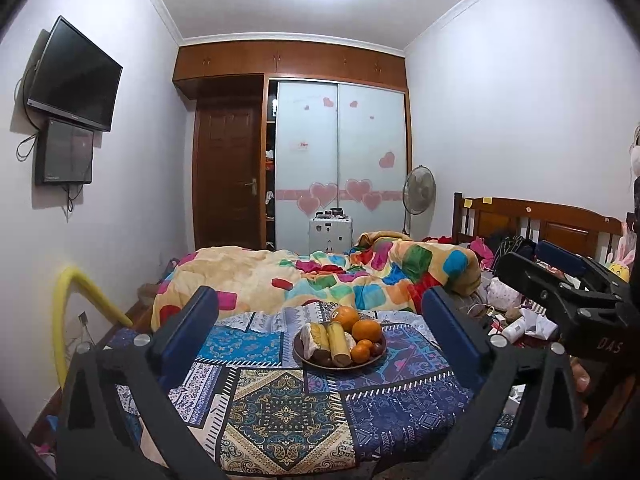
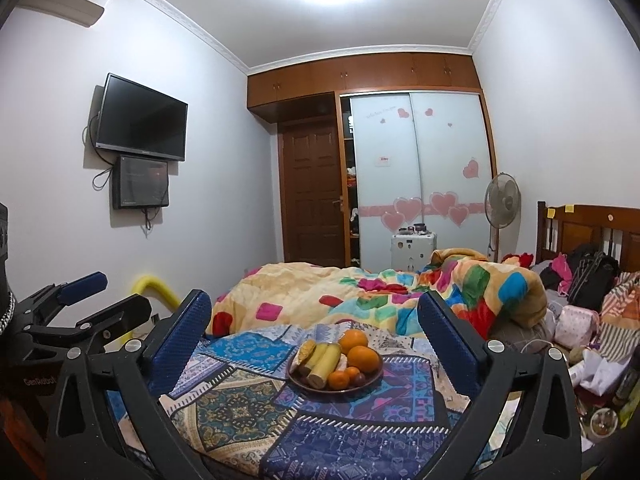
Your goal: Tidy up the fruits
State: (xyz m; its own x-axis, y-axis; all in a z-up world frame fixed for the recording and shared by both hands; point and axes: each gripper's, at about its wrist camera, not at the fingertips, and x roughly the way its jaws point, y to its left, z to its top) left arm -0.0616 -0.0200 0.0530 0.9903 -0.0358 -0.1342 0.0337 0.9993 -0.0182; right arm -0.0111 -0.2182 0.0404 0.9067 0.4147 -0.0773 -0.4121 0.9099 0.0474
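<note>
Your left gripper point(image 1: 320, 312) and right gripper point(image 2: 314, 316) both hang spread wide and empty, short of the plate point(image 1: 306, 356). On that plate, oranges point(image 1: 367, 330) sit right of the bananas point(image 1: 337, 340).

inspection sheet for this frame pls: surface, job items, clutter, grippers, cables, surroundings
Surface: patchwork cloth over a low surface beside the bed; bears only the plate.
Job's things: brown plate with two large oranges, small tangerines, bananas, a dark round fruit and a pale item, all piled together.
Clutter: bags, clothes and papers heaped on the right.
Grippers: left gripper and right gripper both open, empty, short of the plate.
Cables: wires hang below the TV and small screen; white cord near the clutter.
Surroundings: rumpled colourful blanket, wardrobe with heart stickers, standing fan, wooden door.
</note>
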